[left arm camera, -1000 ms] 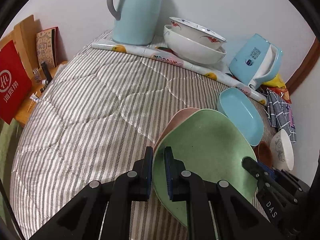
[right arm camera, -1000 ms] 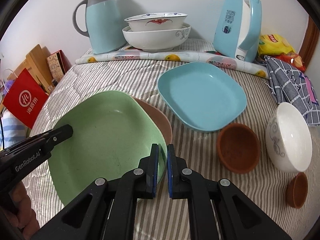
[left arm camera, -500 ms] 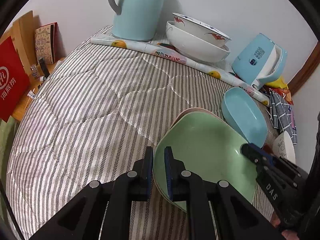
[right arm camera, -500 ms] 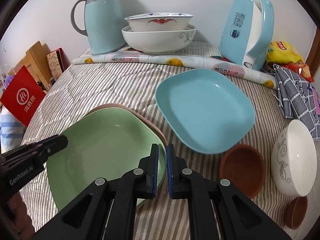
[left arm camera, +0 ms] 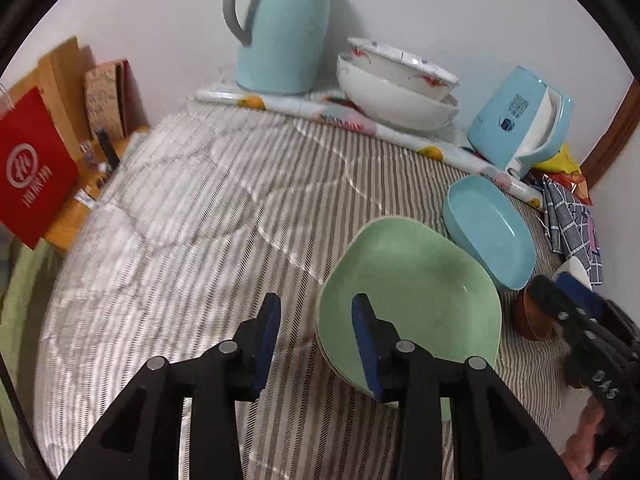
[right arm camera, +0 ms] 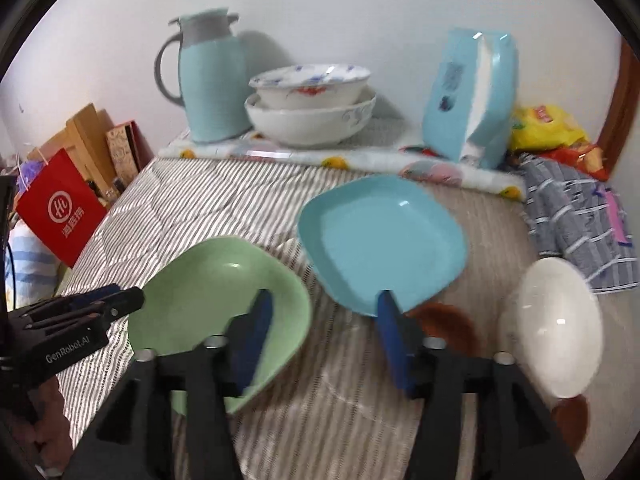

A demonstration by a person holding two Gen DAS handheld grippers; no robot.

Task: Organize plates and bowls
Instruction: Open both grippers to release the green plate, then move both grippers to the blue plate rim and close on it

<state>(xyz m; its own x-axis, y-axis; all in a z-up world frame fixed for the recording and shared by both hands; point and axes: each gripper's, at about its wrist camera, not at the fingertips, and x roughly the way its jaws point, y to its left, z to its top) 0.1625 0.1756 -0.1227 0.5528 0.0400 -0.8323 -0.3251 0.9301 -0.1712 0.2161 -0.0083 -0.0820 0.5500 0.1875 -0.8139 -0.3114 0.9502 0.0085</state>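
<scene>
Left wrist view: I am letting go of the green plate [left arm camera: 412, 292]. My left gripper [left arm camera: 316, 336] has just been opening, and its jaws are standing spread astride the plate's near rim without pressing it. The plate is resting on a second one, of which only a thin edge is showing beneath. The blue plate [left arm camera: 490, 228] is lying just behind the green plate, beside its far corner, and my right gripper [left arm camera: 568, 300] is hanging off the green plate's right side.

Right wrist view: my right gripper [right arm camera: 324, 328] has just been opening too, jaws spread and pinching nothing, one finger over the green plate [right arm camera: 208, 292], the other before the blue plate [right arm camera: 384, 240]. I judge the stacking step finished. Next I am expecting to seat the blue plate on the green one, which calls for a rim grip at each side.
</scene>
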